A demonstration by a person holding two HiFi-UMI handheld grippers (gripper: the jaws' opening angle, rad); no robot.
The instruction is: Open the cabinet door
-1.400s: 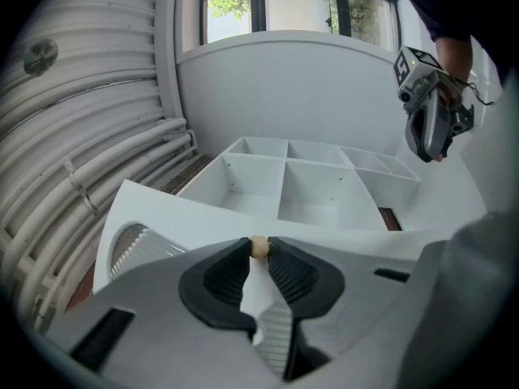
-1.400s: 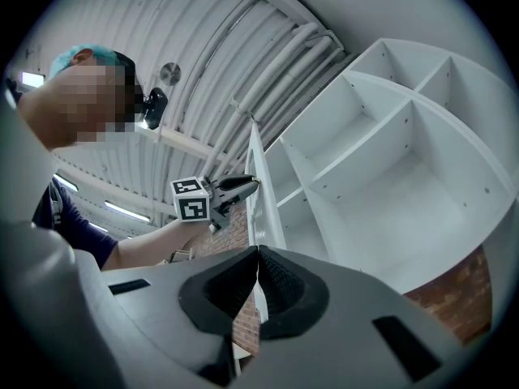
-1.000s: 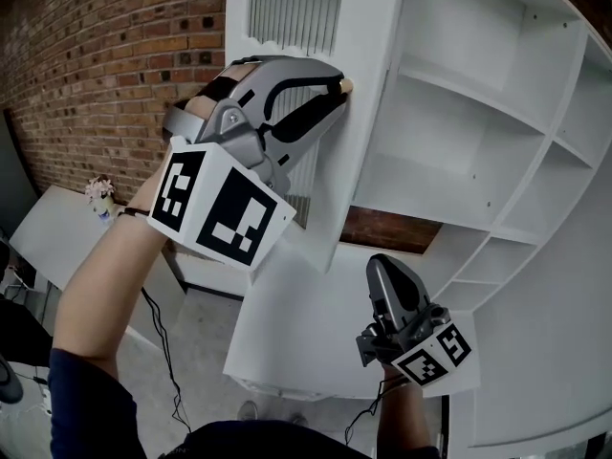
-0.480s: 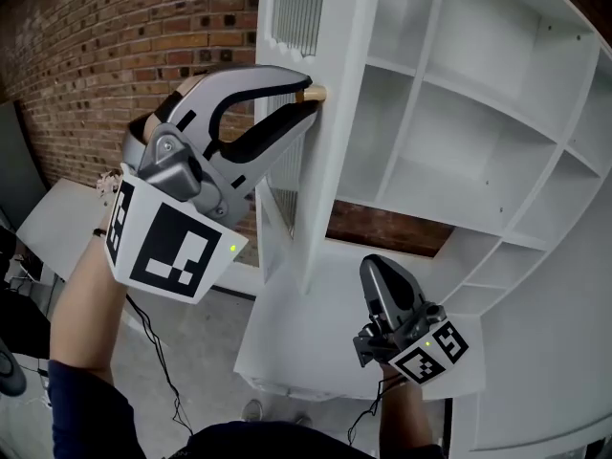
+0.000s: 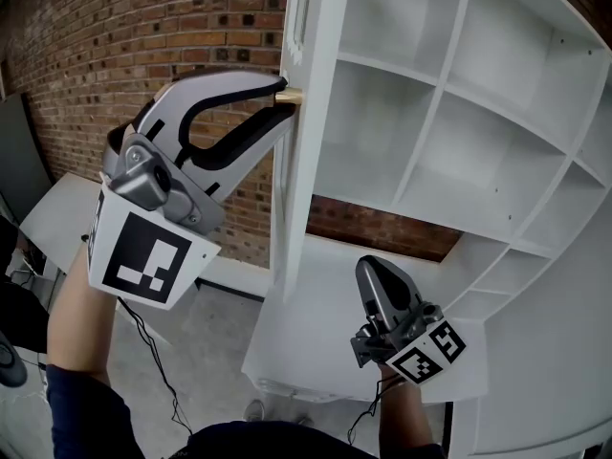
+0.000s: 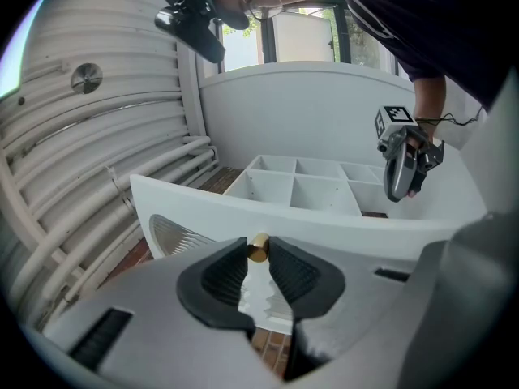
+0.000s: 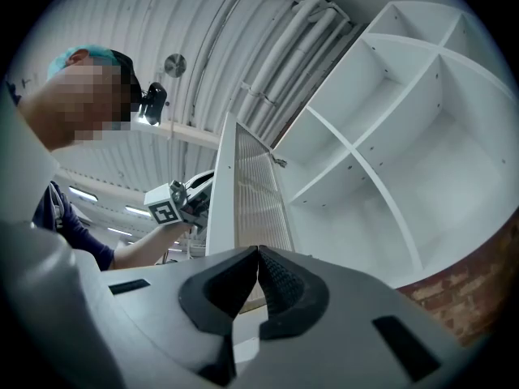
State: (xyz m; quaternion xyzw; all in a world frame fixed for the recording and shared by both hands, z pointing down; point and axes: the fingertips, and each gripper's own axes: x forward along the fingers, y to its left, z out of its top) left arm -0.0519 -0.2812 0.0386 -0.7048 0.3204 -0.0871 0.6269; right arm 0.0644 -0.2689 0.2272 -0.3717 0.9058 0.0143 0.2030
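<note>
**Left hand-held gripper (image 5: 281, 99) clamped on the small brass knob (image 5: 293, 96) of a white cabinet door (image 5: 308, 151), which stands open at upper centre.**

The right hand-held gripper (image 5: 375, 273), at lower centre, has its jaws together and empty. The door looks stiff and light and likely swings freely. The knob is small and smooth, so it may slip and is best pinched near its base. The left gripper view shows the pads on the knob. The right gripper view shows the door's ribbed panel (image 7: 259, 201), which the head view sees edge-on beside open cabinet shelves (image 5: 430, 113).
</note>
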